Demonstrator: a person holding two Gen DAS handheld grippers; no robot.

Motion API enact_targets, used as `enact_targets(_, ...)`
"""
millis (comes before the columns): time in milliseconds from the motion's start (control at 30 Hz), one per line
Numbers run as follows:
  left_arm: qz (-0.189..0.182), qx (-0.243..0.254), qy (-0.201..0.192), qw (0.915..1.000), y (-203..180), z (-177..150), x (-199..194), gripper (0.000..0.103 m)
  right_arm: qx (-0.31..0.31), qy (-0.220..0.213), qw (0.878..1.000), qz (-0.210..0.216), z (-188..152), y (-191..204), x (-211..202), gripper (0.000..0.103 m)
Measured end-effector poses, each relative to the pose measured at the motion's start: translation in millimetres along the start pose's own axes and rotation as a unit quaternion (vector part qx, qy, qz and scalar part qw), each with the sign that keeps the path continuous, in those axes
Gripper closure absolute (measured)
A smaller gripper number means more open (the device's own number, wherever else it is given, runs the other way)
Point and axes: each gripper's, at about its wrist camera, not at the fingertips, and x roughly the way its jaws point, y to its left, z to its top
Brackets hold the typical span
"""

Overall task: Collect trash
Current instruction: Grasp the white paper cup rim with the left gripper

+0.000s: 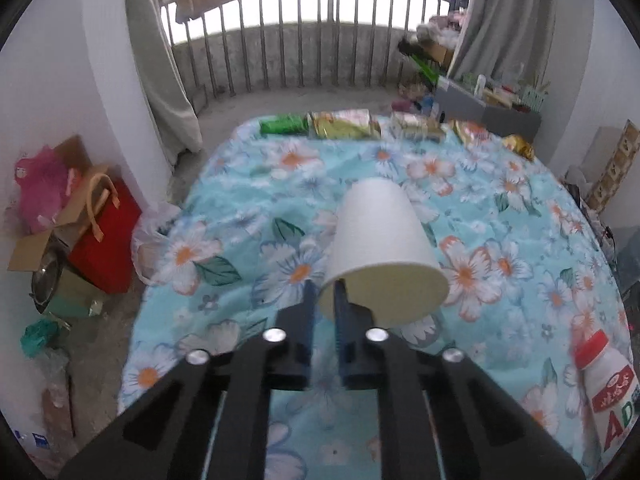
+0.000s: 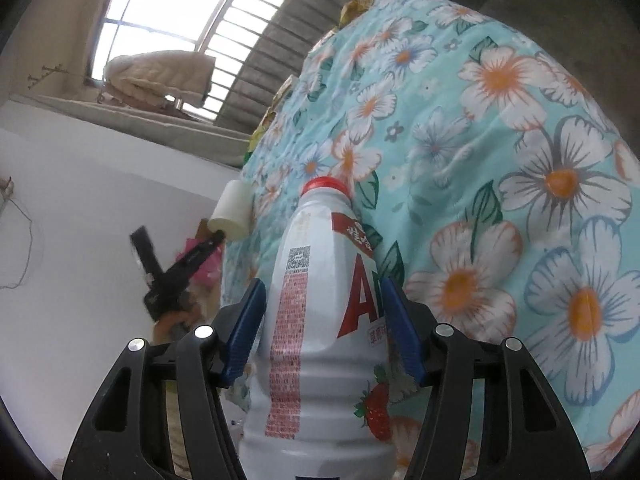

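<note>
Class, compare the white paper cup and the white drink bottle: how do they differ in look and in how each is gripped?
The paper cup is plain and open-mouthed; the bottle has red print, a strawberry picture and a red cap. The left gripper pinches the cup's rim with one finger inside; the right gripper clamps the bottle's body from both sides. Both are white and held above the floral cloth.

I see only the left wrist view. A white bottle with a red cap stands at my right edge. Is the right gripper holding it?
Observer: Yes. The right gripper has its blue fingers pressed on both sides of the bottle.
Operator: What is on its label lower down?
Observer: A strawberry picture, near the bottom.
Operator: Is my cup visible from there?
Observer: Yes. The paper cup hangs from the left gripper, in front of the white wall.
</note>
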Motion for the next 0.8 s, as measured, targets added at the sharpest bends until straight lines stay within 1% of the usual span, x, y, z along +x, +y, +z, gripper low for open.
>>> enact_targets(33, 0.004, 0.007, -0.016, 0.9998, -0.1, -1.7, -10.3, 0.101, -0.001, 0.000, 1.000, 0.000, -0.8, 0.1, 1.3, 0.046)
enact_targets(100, 0.002, 0.016, -0.029, 0.9995, -0.4, -5.5, -23.9, 0.103, 0.002, 0.000, 1.000, 0.000, -0.9, -4.2, 2.6, 0.047)
enact_targets(167, -0.006, 0.017, -0.034, 0.9992, 2.7, -10.3, -37.2, 0.103, 0.008, 0.000, 1.000, 0.000, 1.1, -7.9, 6.9, 0.047)
enact_targets(267, -0.022, 0.020, -0.038, 0.9988, 3.7, -15.3, -55.0, 0.103, 0.012, -0.001, 1.000, 0.004, -1.6, -12.1, -0.2, 0.047)
enact_targets(333, -0.024, 0.035, -0.046, 0.9980, 1.9, -18.3, -66.1, 0.103, 0.010, -0.004, 1.000, 0.002, -2.5, -11.2, -3.1, 0.047)
enact_targets(433, -0.034, 0.061, -0.032, 0.9970, -2.9, -19.7, -60.3, 0.102, 0.010, -0.004, 1.000, 0.002, -4.9, -12.4, -6.0, 0.047)
enact_targets(467, -0.037, 0.067, -0.024, 0.9968, -5.5, -20.8, -55.7, 0.100, 0.010, -0.004, 1.000, 0.001, -4.7, -12.0, -5.0, 0.047)
enact_targets(500, -0.043, 0.073, -0.013, 0.9963, -9.0, -22.3, -46.4, 0.090, 0.009, -0.005, 1.000, -0.001, -5.3, -11.0, -5.5, 0.047)
enact_targets(533, -0.045, 0.073, -0.008, 0.9963, -10.0, -22.7, -40.1, 0.073, 0.009, -0.005, 1.000, -0.003, -6.9, -13.1, -9.8, 0.047)
enact_targets(567, -0.037, 0.071, 0.000, 0.9968, -10.3, -22.3, -28.9, 0.067, 0.009, -0.006, 1.000, -0.005, -6.7, -11.8, -10.5, 0.047)
enact_targets(600, -0.030, 0.069, 0.002, 0.9972, -9.6, -22.2, -21.8, 0.064, 0.007, -0.007, 1.000, -0.006, -6.4, -10.4, -11.1, 0.047)
enact_targets(700, -0.023, 0.055, 0.013, 0.9981, -4.7, -18.1, 1.5, 0.064, -0.004, -0.010, 1.000, -0.010, -2.8, -3.8, -14.8, 0.043)
enact_targets(767, -0.044, 0.033, 0.018, 0.9983, 0.9, -12.1, 12.3, 0.064, -0.019, -0.010, 1.000, -0.016, 2.2, 3.5, -17.2, 0.036)
enact_targets(800, -0.048, 0.025, 0.019, 0.9983, 3.7, -9.7, 15.7, 0.064, -0.028, -0.009, 0.999, -0.020, 5.0, 6.8, -17.5, 0.034)
